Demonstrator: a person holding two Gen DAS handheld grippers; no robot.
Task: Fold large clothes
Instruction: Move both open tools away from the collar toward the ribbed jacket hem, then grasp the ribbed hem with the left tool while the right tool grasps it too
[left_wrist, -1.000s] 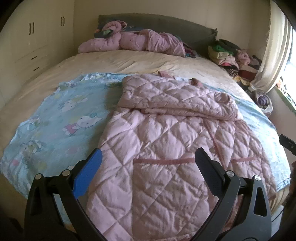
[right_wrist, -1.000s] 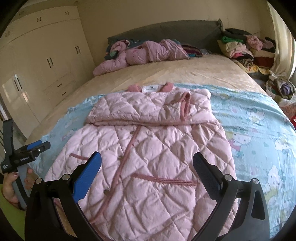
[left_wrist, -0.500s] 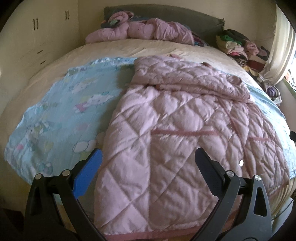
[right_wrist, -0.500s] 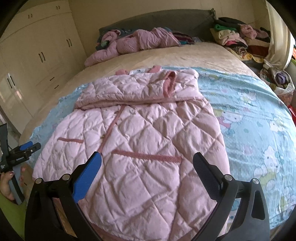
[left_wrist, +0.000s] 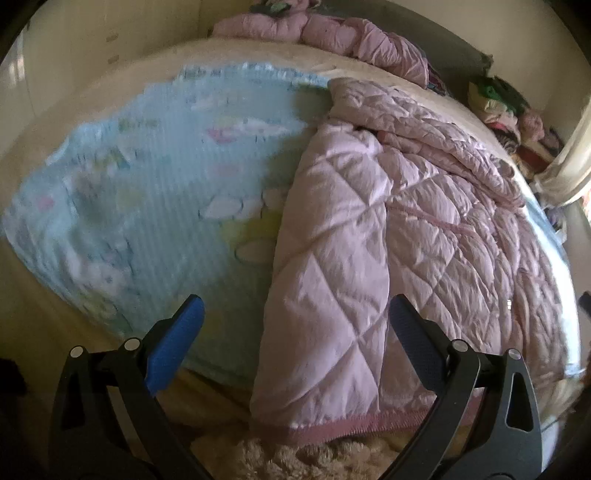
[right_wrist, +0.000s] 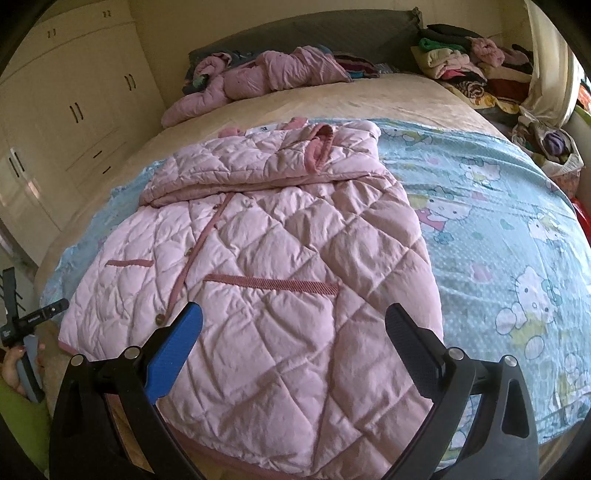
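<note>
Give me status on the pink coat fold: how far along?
Done: the pink quilted coat lies flat on the blue cartoon blanket, its sleeves folded across the chest. In hand: nothing; the left hand-held gripper and the right hand-held gripper are both open near the hem. Left: folding the lower half up; the body lies at full length.

left gripper (left_wrist: 295, 317) apparently nearer coat hem (left_wrist: 343, 430)

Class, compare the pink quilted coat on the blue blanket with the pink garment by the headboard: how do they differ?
The coat lies spread flat, sleeves folded across its chest; the far garment lies bunched in a heap. The coat rests on the blanket; the garment rests on the bare beige bedcover. Both are pink.
</note>
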